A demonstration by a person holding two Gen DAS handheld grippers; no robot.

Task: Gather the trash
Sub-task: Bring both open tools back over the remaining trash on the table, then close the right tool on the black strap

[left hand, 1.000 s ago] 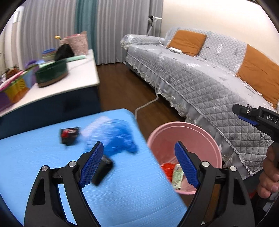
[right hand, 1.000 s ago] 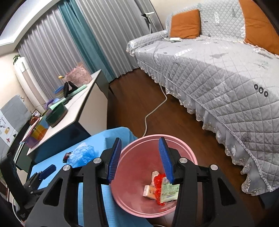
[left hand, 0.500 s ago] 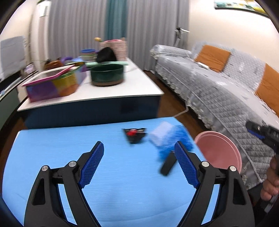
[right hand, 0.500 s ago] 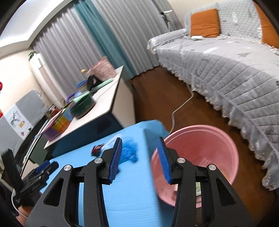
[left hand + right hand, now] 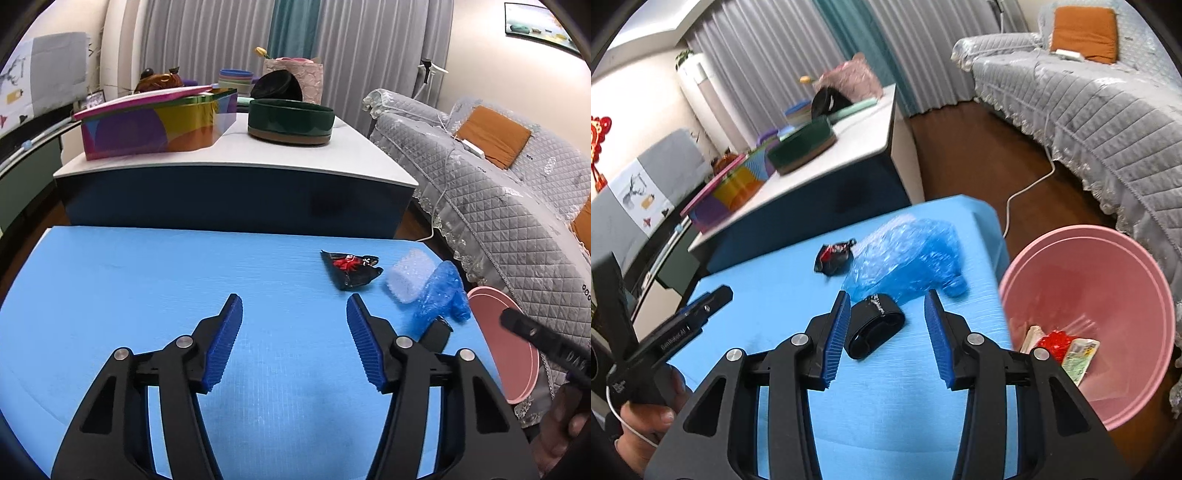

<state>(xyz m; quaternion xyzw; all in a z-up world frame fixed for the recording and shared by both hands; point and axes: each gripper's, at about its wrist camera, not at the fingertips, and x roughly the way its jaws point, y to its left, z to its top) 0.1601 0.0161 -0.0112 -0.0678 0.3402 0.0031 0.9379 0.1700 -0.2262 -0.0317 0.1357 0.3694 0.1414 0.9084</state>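
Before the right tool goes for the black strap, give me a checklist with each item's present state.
1. Right tool empty, jaws apart: ok.
2. Black strap lies loose on the blue table, framed between the right tool's fingers: ok.
3. Strap free of the blue plastic bag: cannot tell, the bag's edge sits right at it.
4. Pink bin open beside the table, with room left: ok.
5. Left tool empty; its jaws have just been closing on nothing: ok.
6. Black-and-red wrapper out of the way of the strap: ok.
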